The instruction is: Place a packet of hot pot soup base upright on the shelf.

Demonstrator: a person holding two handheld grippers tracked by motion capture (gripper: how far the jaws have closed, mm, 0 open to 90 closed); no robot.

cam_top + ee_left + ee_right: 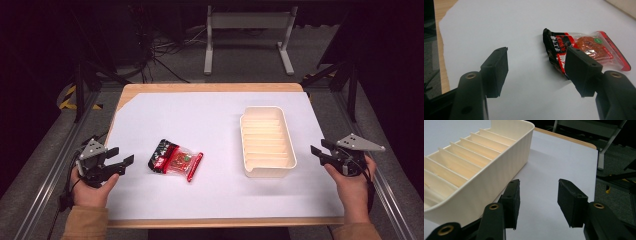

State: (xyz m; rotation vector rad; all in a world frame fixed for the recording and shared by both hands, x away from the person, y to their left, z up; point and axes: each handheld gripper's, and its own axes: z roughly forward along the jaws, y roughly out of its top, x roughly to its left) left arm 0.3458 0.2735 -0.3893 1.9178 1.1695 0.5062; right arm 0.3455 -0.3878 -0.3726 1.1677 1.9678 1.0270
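Low at the near left edge of the table (210,210), the left hand (90,192) holds the left tool (121,165) roughly level, pointing right toward the snack packet (176,160). Its jaws stand apart with nothing between them, only white paper below. The right hand (352,187) holds the right tool (315,152) at the near right edge, pointing left at the cream tray (291,150); its jaws are parted too and grip nothing. The packet lies flat on the paper, left of the tray and well apart from it. Its left end is black with red print, its right part clear plastic showing orange-red food, edged in red.
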